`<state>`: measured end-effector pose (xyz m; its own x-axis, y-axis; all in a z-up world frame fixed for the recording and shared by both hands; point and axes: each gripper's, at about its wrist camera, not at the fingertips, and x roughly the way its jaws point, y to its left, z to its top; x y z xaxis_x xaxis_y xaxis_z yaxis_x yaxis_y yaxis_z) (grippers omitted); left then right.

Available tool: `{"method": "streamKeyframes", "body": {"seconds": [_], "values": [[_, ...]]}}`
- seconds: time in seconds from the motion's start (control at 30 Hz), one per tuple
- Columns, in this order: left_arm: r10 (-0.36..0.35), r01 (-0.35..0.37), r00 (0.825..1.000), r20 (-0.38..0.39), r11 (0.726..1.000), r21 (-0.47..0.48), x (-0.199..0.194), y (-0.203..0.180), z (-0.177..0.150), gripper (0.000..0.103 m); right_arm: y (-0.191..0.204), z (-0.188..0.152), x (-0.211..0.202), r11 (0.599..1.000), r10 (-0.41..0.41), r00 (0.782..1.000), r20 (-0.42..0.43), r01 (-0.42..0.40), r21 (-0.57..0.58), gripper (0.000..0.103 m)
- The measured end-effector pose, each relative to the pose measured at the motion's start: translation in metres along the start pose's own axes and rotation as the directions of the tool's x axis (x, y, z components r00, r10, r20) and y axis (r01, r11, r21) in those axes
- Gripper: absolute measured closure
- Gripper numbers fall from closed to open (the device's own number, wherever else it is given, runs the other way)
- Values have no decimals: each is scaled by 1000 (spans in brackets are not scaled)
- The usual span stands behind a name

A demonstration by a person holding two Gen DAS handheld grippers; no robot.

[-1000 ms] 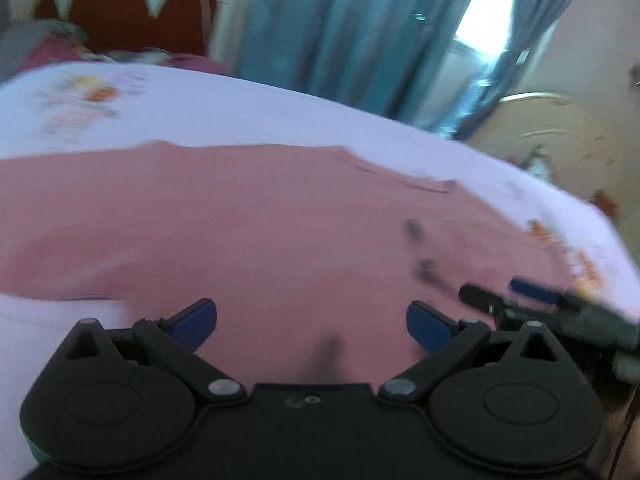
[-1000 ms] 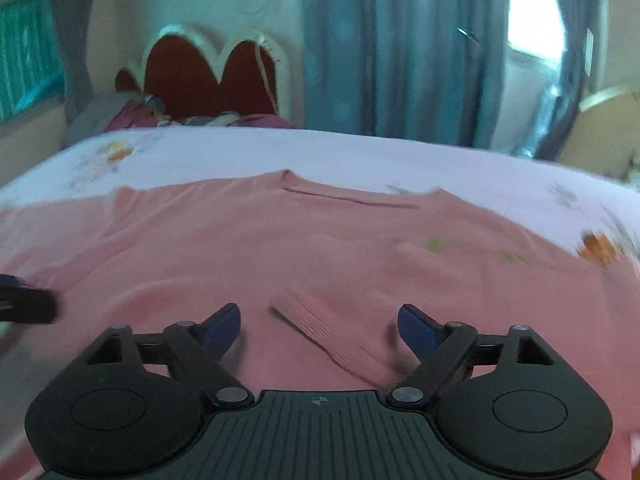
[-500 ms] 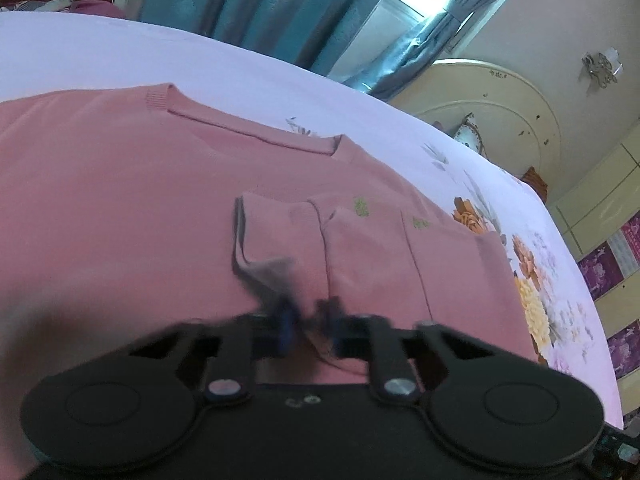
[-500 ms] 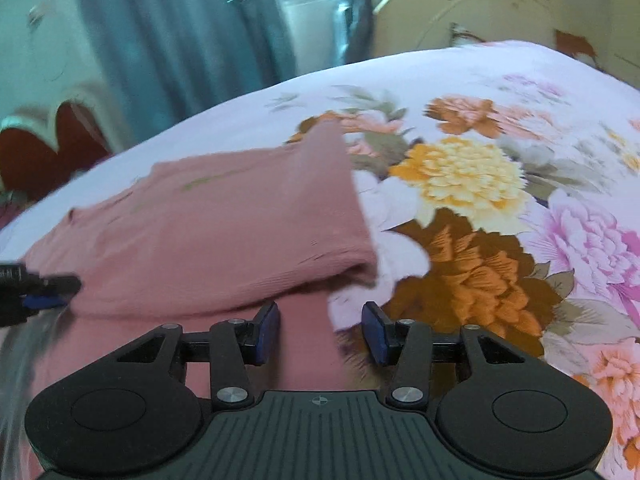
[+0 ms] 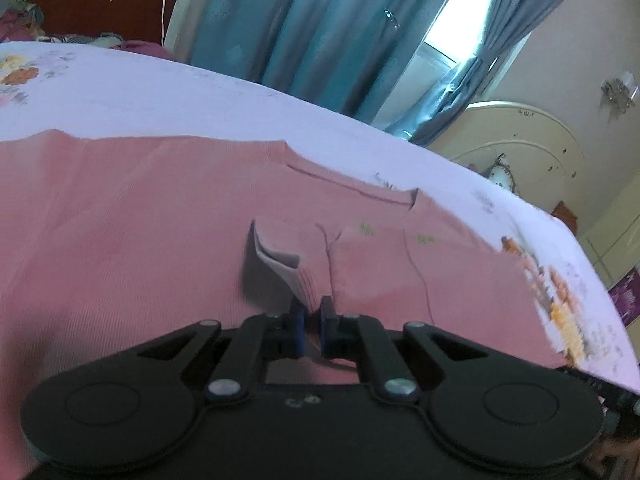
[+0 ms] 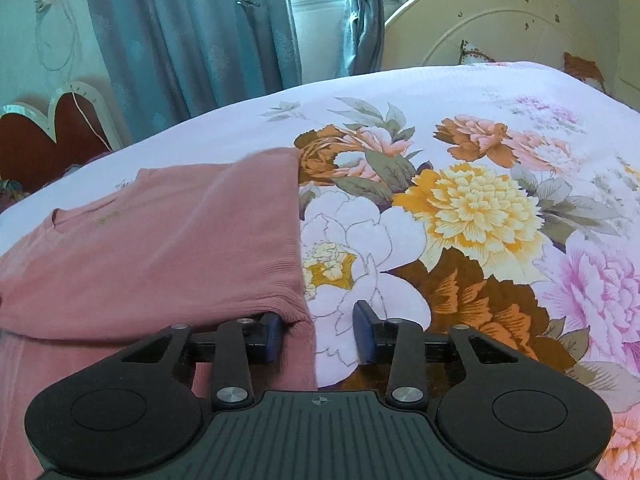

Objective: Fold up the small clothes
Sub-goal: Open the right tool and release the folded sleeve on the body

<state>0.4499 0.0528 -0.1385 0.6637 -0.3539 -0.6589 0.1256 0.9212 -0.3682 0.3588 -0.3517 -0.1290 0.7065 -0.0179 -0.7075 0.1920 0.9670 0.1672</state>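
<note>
1. Left wrist view: we found the left gripper (image 5: 313, 322) pinching a raised sleeve cuff (image 5: 286, 270) of the pink sweater (image 5: 140, 232), which lay spread on the floral bedsheet (image 5: 200, 100).
2. Right wrist view: we found the right gripper (image 6: 318, 330) closing around the sweater's near right corner, pads not yet pressing it.

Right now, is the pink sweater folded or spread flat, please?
Partly folded: the pink sweater has a sleeve folded over its body.

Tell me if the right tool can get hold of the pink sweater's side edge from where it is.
Probably yes: the right tool is closing with the pink sweater edge between its pads, nothing blocking.
</note>
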Motion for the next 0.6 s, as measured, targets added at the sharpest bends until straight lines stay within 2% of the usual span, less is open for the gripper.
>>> {"method": "streamKeyframes", "body": {"seconds": [0.07, 0.13, 0.17, 0.2, 0.27, 0.3, 0.37, 0.4, 0.47, 0.5, 0.53, 0.57, 0.6], "values": [[4, -4, 1000, 7, 1000, -11, 1, 0, -7, 97, 1, 0, -1, 1000, -2, 1000, -5, 2, -20, 67], [11, -11, 1000, 10, 1000, 4, -1, 3, -11, 92, 4, 1, -3, 998, 2, 1000, -23, -4, -61, 66], [18, -18, 1000, 13, 1000, 11, -2, 4, -11, 77, 4, 2, -6, 996, 18, 999, -39, -22, -88, 66], [21, -22, 1000, 16, 1000, 21, -4, 5, -12, 57, 3, 1, -12, 994, 37, 998, -41, -41, -103, 66], [30, -32, 998, 51, 999, 39, -12, 4, -5, 29, -1, 2, -31, 990, 82, 997, 13, -80, -112, 66], [35, -38, 997, 72, 998, 48, -18, 8, -1, 29, -2, 5, -41, 990, 96, 994, 51, -90, -109, 66], [30, -31, 999, 44, 999, 41, -6, 13, 11, 34, -2, 17, -42, 991, 111, 991, 75, -105, -89, 67], [18, -19, 1000, 20, 1000, 22, 1, 16, 18, 41, 1, 24, -37, 991, 115, 991, 72, -109, -77, 67], [7, -6, 1000, -13, 1000, 7, 18, 18, 27, 43, 11, 36, -19, 992, 110, 993, 44, -107, -68, 67], [1, -1, 1000, -11, 1000, 11, 24, 17, 32, 48, 17, 41, -8, 990, 121, 992, 32, -119, -73, 67], [-13, 13, 1000, -22, 1000, 15, 28, 15, 35, 60, 23, 44, 2, 989, 125, 992, 17, -123, -81, 68], [-44, 44, 998, -44, 999, 19, 34, 14, 37, 97, 30, 45, 15, 989, 118, 993, -18, -119, -91, 75], [-54, 55, 997, -49, 998, 16, 37, 13, 37, 96, 33, 44, 25, 988, 111, 992, -58, -116, -97, 81]]}}
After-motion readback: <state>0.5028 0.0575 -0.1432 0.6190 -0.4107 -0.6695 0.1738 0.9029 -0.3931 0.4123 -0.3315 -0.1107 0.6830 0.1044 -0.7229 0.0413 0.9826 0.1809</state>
